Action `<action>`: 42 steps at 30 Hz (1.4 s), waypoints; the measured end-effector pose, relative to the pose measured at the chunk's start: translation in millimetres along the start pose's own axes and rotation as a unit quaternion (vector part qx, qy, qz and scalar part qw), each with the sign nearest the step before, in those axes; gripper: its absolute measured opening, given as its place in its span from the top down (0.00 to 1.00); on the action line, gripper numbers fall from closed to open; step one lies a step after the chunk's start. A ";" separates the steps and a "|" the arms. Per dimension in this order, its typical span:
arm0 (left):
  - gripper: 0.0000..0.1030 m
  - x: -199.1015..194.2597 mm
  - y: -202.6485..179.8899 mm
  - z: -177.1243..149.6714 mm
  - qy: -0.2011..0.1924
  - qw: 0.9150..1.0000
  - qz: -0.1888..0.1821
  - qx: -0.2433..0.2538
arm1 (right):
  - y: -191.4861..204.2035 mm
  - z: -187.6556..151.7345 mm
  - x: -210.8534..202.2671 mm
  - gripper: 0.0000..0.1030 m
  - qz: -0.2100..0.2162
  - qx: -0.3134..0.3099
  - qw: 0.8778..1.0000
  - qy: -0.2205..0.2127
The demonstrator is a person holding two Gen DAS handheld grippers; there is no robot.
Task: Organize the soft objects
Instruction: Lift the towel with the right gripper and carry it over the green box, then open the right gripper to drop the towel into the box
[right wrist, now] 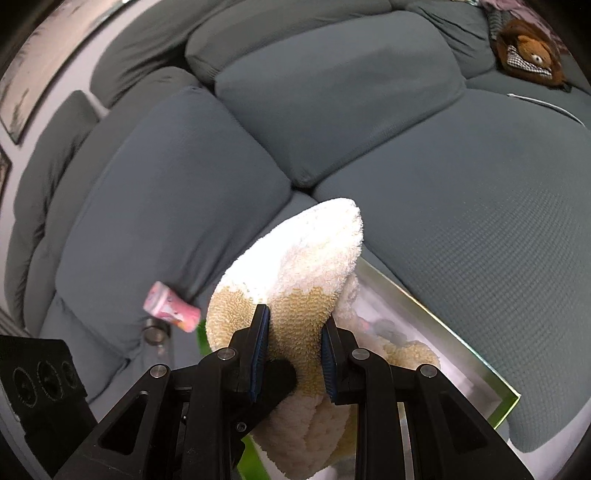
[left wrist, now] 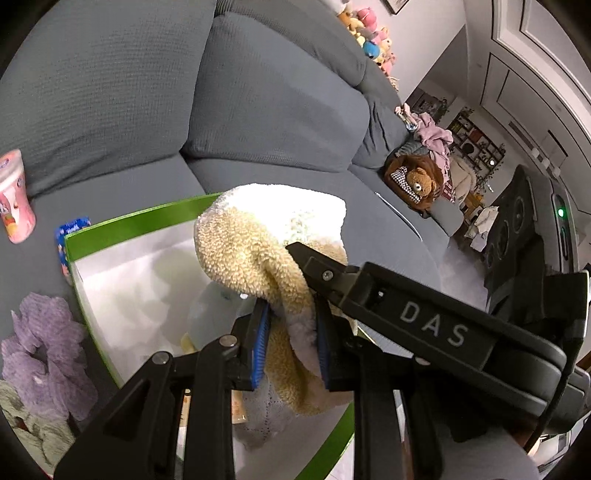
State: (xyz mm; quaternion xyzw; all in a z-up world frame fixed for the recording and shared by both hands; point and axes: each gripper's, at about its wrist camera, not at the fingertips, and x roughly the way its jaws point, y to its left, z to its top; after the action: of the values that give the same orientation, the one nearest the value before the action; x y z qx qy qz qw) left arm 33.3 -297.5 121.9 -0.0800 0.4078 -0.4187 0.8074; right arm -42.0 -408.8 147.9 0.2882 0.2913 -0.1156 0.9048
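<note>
Where "DAS" reads on my right gripper (left wrist: 306, 258) crossing the left wrist view, my left gripper (left wrist: 290, 343) pinches the fluffy cream cloth (left wrist: 258, 236) over a green-rimmed box (left wrist: 147, 216) on the grey sofa (left wrist: 277, 110). From the right wrist, my right gripper (right wrist: 295, 354) clamps that cloth (right wrist: 306, 258) above the box (right wrist: 461, 332).

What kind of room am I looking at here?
Most likely a home living room: a big grey sofa fills the view, a row of plush toys sits along its back, and a cluttered shelf unit stands beyond.
</note>
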 end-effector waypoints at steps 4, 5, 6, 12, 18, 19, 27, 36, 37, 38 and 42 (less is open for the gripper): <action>0.78 7.7 0.6 -1.4 0.014 1.000 0.016 -0.001 | -6.1 0.9 9.5 0.74 -0.019 0.008 1.000 0.018; 0.77 9.7 0.8 -0.8 0.016 1.000 0.018 -0.001 | -7.2 1.1 10.4 0.74 -0.019 0.009 1.000 0.021; 0.76 9.4 1.1 -1.9 0.016 1.000 0.020 -0.001 | -7.1 1.2 10.5 0.74 -0.021 0.010 1.000 0.022; 0.70 5.8 3.6 -3.8 0.016 1.000 0.025 -0.009 | -3.7 3.1 11.2 0.74 -0.034 0.002 0.999 0.025; 0.51 -11.6 4.1 -5.5 0.010 0.999 0.036 0.002 | -1.5 3.3 9.7 0.72 -0.057 0.000 0.998 0.025; 0.46 -15.1 5.5 -5.1 0.007 0.999 0.043 0.003 | -0.1 3.0 8.6 0.71 -0.058 -0.002 0.998 0.024; 0.25 -77.6 32.4 -6.1 -0.029 0.993 0.111 -0.007 | 24.4 -0.8 -6.5 0.48 -0.058 -0.034 0.998 0.005; 0.14 -159.7 74.8 -30.5 -0.070 0.978 0.190 -0.045 | 59.2 -8.8 -36.2 0.22 -0.050 -0.066 0.995 -0.048; 0.13 -168.6 80.7 -35.8 -0.075 0.974 0.206 -0.057 | 65.3 -10.4 -37.6 0.22 -0.051 -0.073 0.995 -0.051; 0.12 -173.2 84.0 -38.2 -0.078 0.972 0.213 -0.063 | 74.7 -12.9 -39.3 0.22 -0.052 -0.085 0.993 -0.056; 0.04 -199.4 107.7 -54.6 -0.097 0.965 0.224 -0.092 | 107.8 -25.3 -33.9 0.21 -0.029 -0.133 0.990 -0.047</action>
State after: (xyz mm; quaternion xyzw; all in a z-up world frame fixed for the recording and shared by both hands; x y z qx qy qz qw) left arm -3.7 -69.5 153.4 -0.1004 0.3718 -0.1782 0.9055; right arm -40.3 -305.5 200.2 0.1507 0.2692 -0.1149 0.9442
